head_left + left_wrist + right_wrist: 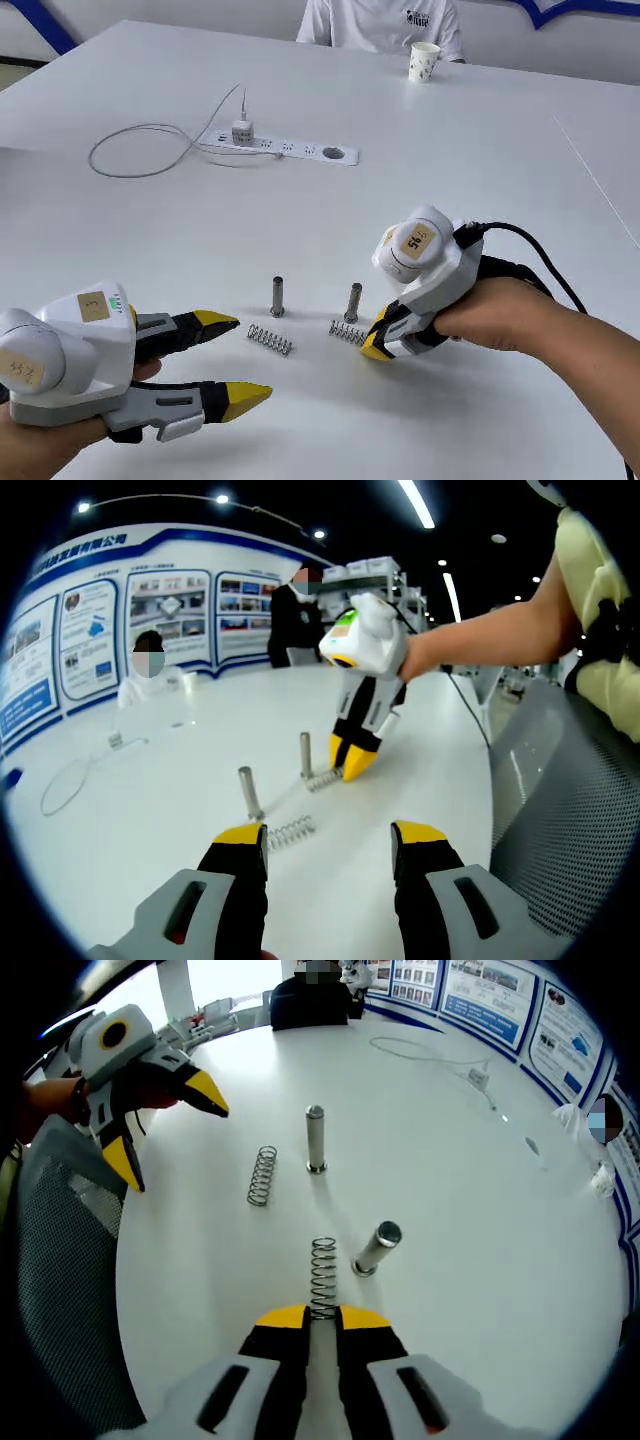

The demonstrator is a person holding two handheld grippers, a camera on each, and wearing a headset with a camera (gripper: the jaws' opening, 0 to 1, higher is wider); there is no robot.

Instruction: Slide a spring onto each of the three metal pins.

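Jaws pinching one end of a coiled wire spring (346,332) that lies beside an upright, smooth metal pin (353,302), the right gripper (373,347) tilts tip-down; the left gripper (240,358) sits level, jaws spread, facing a second spring (270,340) and second pin (278,296).

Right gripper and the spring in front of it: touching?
Touching. Right gripper view: the right gripper pinches the spring by its near end between closed jaws.
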